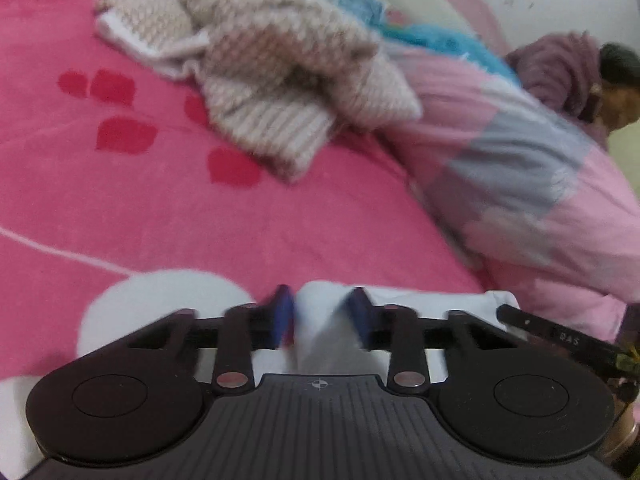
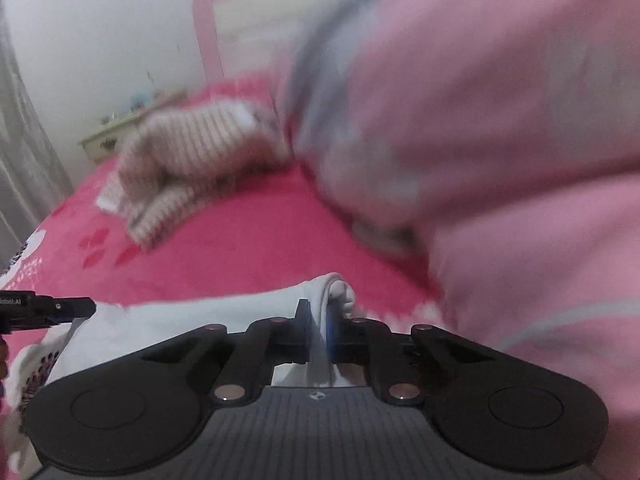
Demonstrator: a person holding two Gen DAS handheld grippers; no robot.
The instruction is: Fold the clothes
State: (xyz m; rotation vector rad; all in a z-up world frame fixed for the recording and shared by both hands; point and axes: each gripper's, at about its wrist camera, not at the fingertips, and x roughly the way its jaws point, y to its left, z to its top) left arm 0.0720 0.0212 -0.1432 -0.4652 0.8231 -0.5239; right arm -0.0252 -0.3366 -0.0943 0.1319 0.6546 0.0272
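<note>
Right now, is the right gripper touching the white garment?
Touching. The right wrist view shows the right gripper with its blue pads pinched on a fold of the white garment, no gap visible.

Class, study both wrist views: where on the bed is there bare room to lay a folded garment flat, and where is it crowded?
Free: the pink bedspread between the white garment near the tools and the striped knit. Crowded: the far side under the knit, and the right side, filled by the pink quilt and blue fabric.
</note>
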